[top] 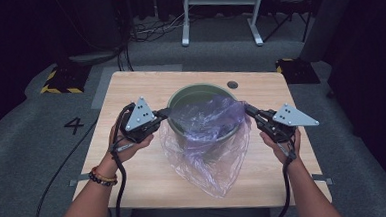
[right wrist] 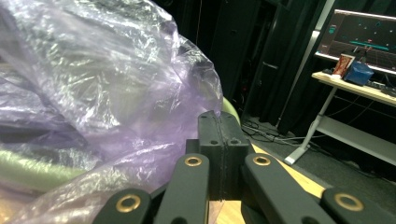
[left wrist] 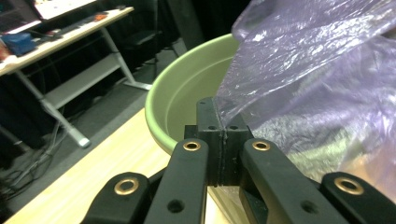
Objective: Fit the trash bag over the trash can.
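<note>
A round green basin (top: 200, 88) stands at the middle of the wooden table (top: 130, 92). A clear, purple-tinted plastic bag (top: 207, 138) lies over its near rim and spills onto the table toward me. My left gripper (top: 167, 111) is at the basin's left rim, shut on the bag's edge. In the left gripper view its jaws (left wrist: 223, 126) meet with the bag (left wrist: 303, 70) pinched at their tips, beside the basin (left wrist: 163, 102). My right gripper (top: 246, 107) is at the right rim, shut (right wrist: 220, 121) on the bag (right wrist: 93, 70). The film hangs slack between the two.
A small dark grommet (top: 232, 85) sits in the table behind the basin. On the floor beyond the table stand a white desk frame (top: 221, 17) and a yellow-and-black striped base (top: 59, 80). A painted 4 (top: 74, 125) marks the carpet at left.
</note>
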The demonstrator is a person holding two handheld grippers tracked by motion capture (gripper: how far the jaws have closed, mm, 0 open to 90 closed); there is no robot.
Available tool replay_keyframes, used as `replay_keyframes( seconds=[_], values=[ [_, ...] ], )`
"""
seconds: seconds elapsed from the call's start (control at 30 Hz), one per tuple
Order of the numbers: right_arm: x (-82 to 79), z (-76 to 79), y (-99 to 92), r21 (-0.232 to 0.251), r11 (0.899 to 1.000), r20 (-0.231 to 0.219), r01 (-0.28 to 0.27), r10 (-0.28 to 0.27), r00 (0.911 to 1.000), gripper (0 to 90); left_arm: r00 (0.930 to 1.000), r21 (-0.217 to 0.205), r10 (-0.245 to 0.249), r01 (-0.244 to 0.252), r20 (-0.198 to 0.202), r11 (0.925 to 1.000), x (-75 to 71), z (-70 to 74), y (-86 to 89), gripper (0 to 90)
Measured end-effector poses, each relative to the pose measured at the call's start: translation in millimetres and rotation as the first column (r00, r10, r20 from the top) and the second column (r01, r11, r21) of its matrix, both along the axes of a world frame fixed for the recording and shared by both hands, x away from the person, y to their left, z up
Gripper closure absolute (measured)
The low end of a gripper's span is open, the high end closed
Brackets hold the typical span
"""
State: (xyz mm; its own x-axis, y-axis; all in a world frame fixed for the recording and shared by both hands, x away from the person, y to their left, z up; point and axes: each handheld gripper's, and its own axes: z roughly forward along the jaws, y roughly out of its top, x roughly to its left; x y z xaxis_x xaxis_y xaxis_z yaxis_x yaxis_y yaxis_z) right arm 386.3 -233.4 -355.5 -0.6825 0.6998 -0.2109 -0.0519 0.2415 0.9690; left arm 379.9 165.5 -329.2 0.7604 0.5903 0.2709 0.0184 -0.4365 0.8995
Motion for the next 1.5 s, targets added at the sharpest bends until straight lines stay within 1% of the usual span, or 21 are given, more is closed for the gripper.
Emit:
replay_keyframes(
  seconds=[0.07, 0.17, 0.37, 0.4, 0.47, 0.53, 0.6, 0.67, 0.77, 0.83, 0.87, 0.97, 1.03, 1.13, 1.17, 1.23, 1.3, 1.4, 1.43, 1.47, 1.5],
  values=[
    [3.0, 2.0, 1.3, -0.009, 1.000, -0.001, 0.003, -0.003, 1.0000, 90.0, 0.9998, 0.011, 0.018, -0.018, 0.009, 0.9998, 1.8, 0.1, 1.7, 90.0],
    [9.8, 5.6, 2.2, -0.019, 1.000, -0.006, 0.016, -0.016, 0.9999, 89.3, 0.9994, 0.002, 0.031, -0.031, 0.017, 0.9995, 5.0, 0.6, 5.6, 90.0],
    [30.8, 5.4, 0.8, -0.043, 0.996, -0.034, 0.080, -0.082, 0.9961, 88.2, 0.9982, -0.005, 0.060, -0.060, 0.000, 0.9982, 15.4, -5.2, 14.1, 90.0],
    [33.6, 4.3, 0.1, -0.049, 0.995, -0.037, 0.090, -0.092, 0.9951, 89.7, 0.9970, -0.001, 0.077, -0.077, 0.003, 0.9970, 17.1, -6.8, 15.6, 90.0],
    [38.7, 0.5, -1.8, -0.066, 0.992, -0.044, 0.108, -0.111, 0.9929, 90.0, 0.9962, -0.021, 0.086, -0.087, -0.010, 0.9960, 20.4, -10.1, 19.6, 90.0],
    [42.1, -3.9, -5.3, -0.056, 0.990, -0.057, 0.126, -0.129, 0.9900, 88.9, 0.9942, -0.012, 0.108, -0.108, -0.006, 0.9941, 22.8, -13.8, 22.2, 90.0],
    [43.0, -8.4, -9.9, -0.038, 0.990, -0.062, 0.134, -0.136, 0.9888, 87.5, 0.9936, -0.018, 0.110, -0.111, -0.024, 0.9937, 25.4, -18.1, 24.9, 90.0],
    [41.9, -12.6, -14.2, -0.031, 0.989, -0.067, 0.141, -0.143, 0.9874, 87.1, 0.9935, -0.041, 0.109, -0.110, -0.033, 0.9931, 25.8, -21.1, 26.8, 90.0],
    [34.4, -14.0, -19.1, -0.016, 0.993, -0.055, 0.119, -0.119, 0.9913, 79.6, 0.9950, -0.047, 0.096, -0.097, -0.026, 0.9941, 21.3, -22.0, 26.2, 90.0],
    [26.5, -10.4, -20.5, -0.011, 0.995, -0.053, 0.096, -0.096, 0.9939, 62.5, 0.9964, -0.062, 0.082, -0.083, -0.022, 0.9946, 16.5, -20.2, 25.8, 90.0],
    [22.9, -7.4, -20.7, -0.012, 0.997, -0.055, 0.081, -0.082, 0.9951, 57.4, 0.9969, -0.072, 0.077, -0.078, -0.020, 0.9943, 14.9, -19.3, 25.8, 90.0],
    [12.2, 3.1, -23.1, 0.008, 0.999, -0.054, 0.053, -0.052, 0.9972, 47.8, 0.9976, -0.091, 0.069, -0.069, -0.008, 0.9934, 8.4, -14.2, 26.7, 90.0],
    [3.3, 13.0, -24.0, 0.005, 1.000, -0.058, 0.017, -0.017, 0.9982, 43.7, 0.9981, -0.102, 0.061, -0.061, 0.000, 0.9929, 5.2, -10.4, 28.6, 90.0],
    [-8.8, 25.8, -24.8, 0.004, 1.000, -0.050, 0.013, -0.012, 0.9987, 38.2, 0.9983, -0.102, 0.058, -0.057, 0.007, 0.9932, 3.0, -8.0, 29.3, 90.0],
    [-12.6, 29.6, -25.0, 0.002, 1.000, -0.049, -0.001, 0.001, 0.9988, 37.7, 0.9981, -0.095, 0.062, -0.060, 0.010, 0.9937, 2.4, -7.6, 29.2, 90.0],
    [-19.2, 35.3, -24.2, -0.006, 1.000, -0.046, 0.001, -0.002, 0.9990, 36.5, 0.9984, -0.096, 0.056, -0.055, 0.007, 0.9938, 2.6, -7.8, 28.7, 89.9],
    [-24.0, 37.6, -19.6, -0.038, 0.999, -0.050, -0.036, 0.034, 0.9982, 35.6, 0.9978, -0.090, 0.065, -0.064, 0.008, 0.9939, 3.0, -7.9, 28.1, 90.0],
    [-25.9, 37.2, -10.7, -0.076, 0.994, -0.084, -0.078, 0.072, 0.9939, 33.5, 0.9976, -0.094, 0.069, -0.068, 0.010, 0.9933, 4.6, -8.1, 27.9, 90.0],
    [-23.9, 35.9, -6.9, -0.105, 0.991, -0.112, -0.087, 0.075, 0.9909, 33.5, 0.9971, -0.089, 0.075, -0.073, 0.013, 0.9934, 5.3, -8.2, 28.0, 90.0],
    [-21.5, 34.1, -4.4, -0.127, 0.989, -0.127, -0.077, 0.061, 0.9901, 35.1, 0.9966, -0.087, 0.081, -0.079, 0.016, 0.9930, 6.3, -8.6, 28.2, 90.0],
    [-18.0, 31.6, -3.0, -0.144, 0.986, -0.155, -0.081, 0.059, 0.9862, 42.9, 0.9962, -0.085, 0.086, -0.084, 0.014, 0.9928, 7.5, -9.2, 29.0, 90.0]
  ],
)
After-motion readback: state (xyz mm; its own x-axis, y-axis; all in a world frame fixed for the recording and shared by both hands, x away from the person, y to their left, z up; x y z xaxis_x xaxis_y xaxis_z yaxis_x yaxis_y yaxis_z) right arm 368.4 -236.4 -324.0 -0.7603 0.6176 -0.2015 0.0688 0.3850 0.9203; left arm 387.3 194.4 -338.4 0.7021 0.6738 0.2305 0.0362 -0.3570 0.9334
